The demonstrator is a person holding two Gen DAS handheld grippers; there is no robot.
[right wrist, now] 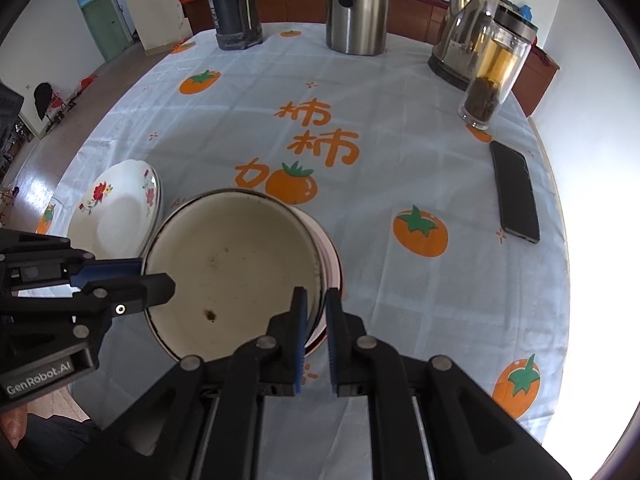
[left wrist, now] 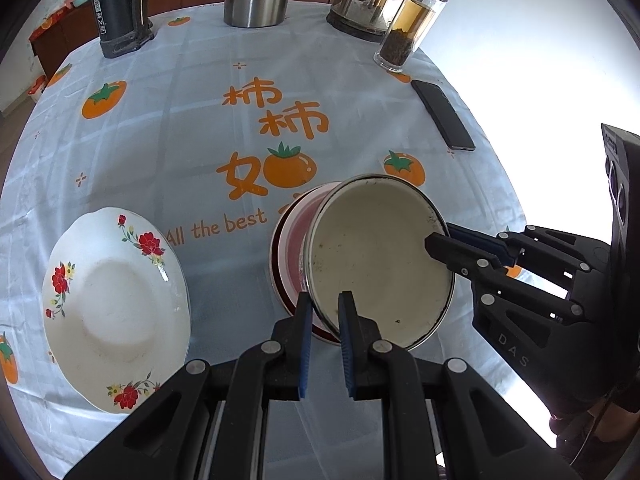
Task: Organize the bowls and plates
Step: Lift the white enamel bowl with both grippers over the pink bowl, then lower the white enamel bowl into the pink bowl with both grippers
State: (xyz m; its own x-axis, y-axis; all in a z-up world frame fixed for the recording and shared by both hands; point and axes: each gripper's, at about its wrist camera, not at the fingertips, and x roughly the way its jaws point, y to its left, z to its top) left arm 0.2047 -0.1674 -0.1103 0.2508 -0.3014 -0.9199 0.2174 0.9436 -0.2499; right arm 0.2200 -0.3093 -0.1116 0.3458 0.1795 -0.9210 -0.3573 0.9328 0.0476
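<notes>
Both grippers, left (left wrist: 324, 312) and right (right wrist: 316, 308), pinch opposite rims of the cream bowl (left wrist: 376, 256), sharing its weight while it sits tilted in the pink bowl (left wrist: 292, 248); the flowered plate (left wrist: 116, 308) waits beside.

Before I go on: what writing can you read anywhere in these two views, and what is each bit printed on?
"柿柿如" in orange: tablecloth.
"All the best" in orange: tablecloth, partly hidden by the enamel bowl.
"DAS": body of the right gripper.
"GenRobot.AI": body of the left gripper.
White vertical print on the dark thermos: too blurred to read.
</notes>
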